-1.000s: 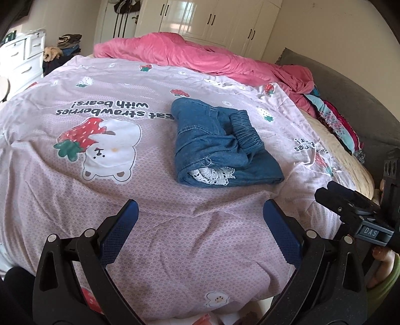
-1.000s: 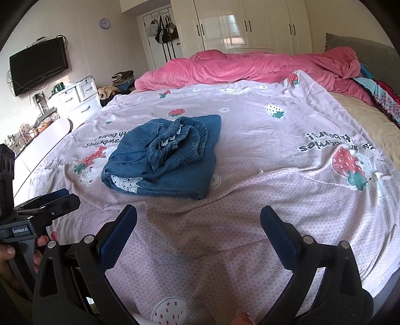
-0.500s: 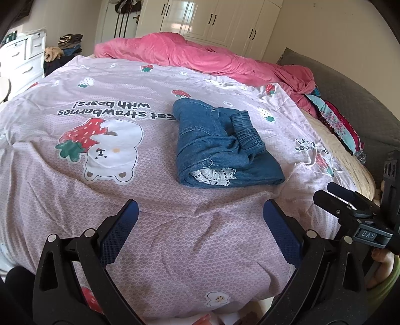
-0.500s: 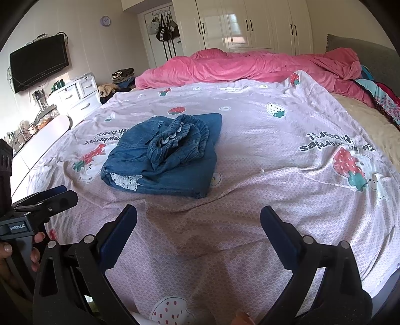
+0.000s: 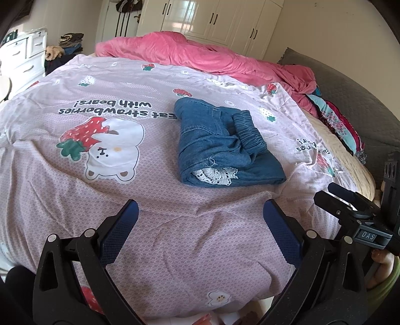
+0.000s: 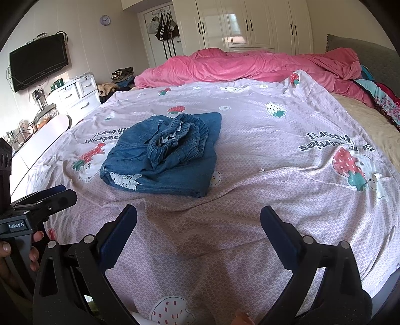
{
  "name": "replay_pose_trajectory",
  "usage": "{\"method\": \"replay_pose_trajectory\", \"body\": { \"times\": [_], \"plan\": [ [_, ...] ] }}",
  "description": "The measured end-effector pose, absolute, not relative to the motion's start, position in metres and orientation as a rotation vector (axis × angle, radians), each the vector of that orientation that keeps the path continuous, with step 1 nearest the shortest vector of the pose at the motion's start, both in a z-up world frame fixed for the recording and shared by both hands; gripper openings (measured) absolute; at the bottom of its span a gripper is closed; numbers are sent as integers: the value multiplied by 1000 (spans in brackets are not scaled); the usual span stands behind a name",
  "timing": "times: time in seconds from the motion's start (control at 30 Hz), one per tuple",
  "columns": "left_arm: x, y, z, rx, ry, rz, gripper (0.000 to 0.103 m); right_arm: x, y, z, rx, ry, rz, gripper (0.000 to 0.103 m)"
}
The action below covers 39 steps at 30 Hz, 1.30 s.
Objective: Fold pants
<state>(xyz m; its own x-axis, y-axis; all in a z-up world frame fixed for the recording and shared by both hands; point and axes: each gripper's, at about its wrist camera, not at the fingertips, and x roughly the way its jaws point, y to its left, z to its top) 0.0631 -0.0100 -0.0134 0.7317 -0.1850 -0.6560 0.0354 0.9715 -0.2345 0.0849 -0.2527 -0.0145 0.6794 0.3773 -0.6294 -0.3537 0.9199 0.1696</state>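
Folded pants (image 5: 225, 147) on bedspread (image 5: 125, 200), left gripper (image 5: 200, 225) and right gripper (image 6: 198, 227) both spread wide, TV (image 6: 38, 65) only in right view

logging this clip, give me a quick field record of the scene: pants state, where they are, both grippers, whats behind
pants: denim pants folded into a compact bundle, elastic waistband bunched on top, white lace trim showing at the near edge
surface: lilac strawberry-bear sheet on a bed
left gripper: jaws wide open, empty, short of the pants
right gripper: jaws wide open, empty, short of the pants
behind: pink duvet, white wardrobe
contact: neither gripper touches the pants
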Motion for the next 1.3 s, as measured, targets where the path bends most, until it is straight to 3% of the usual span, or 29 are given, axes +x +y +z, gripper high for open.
{"method": "replay_pose_trajectory", "body": {
  "times": [1.3],
  "plan": [
    [61, -8, -14, -212, 745, -106, 94, 84, -254, -19, 24, 721, 401, 99]
  ]
}}
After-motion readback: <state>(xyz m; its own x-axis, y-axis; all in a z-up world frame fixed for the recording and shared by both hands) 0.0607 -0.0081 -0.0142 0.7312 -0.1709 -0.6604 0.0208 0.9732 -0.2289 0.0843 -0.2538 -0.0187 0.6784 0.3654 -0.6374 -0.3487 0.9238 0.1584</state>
